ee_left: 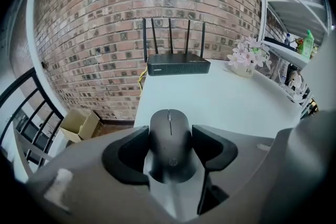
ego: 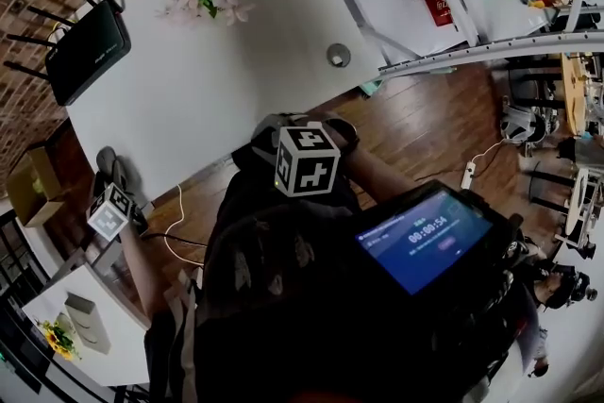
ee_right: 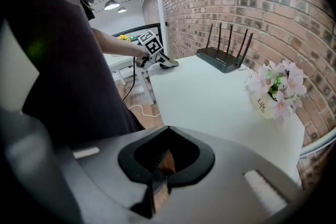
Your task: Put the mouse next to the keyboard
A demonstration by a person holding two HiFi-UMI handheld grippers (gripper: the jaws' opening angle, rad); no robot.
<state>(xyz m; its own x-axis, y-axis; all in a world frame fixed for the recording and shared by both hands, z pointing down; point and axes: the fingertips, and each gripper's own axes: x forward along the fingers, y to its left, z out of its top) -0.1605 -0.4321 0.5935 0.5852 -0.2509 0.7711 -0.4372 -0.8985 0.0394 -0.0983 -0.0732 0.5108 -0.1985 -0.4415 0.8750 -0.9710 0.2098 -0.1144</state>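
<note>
- Head view, nearest the lens: a dark device with a lit blue screen (ego: 425, 241) sits against the person's dark clothing.
- Left gripper (ee_left: 171, 149): jaws closed partway on the black mouse (ee_left: 170, 136), one pad against each flank, with the mouse's nose pointing away from the camera.
- Mouse location: at the near corner of the white table (ee_left: 226, 99), seen from the right gripper view as well. Contact with the tabletop cannot be confirmed.
- Right gripper (ee_right: 160, 162): jaws fully together, nothing held, positioned at the person's torso beside the table edge.
- Black router (ee_left: 178, 64) with four upright antennas stands at the far edge by the brick wall (ee_left: 105, 18).
- A pot of pink flowers (ee_left: 247, 57) stands on the table to the router's right.
- A cardboard box (ee_left: 79, 123) sits on the floor below.
</note>
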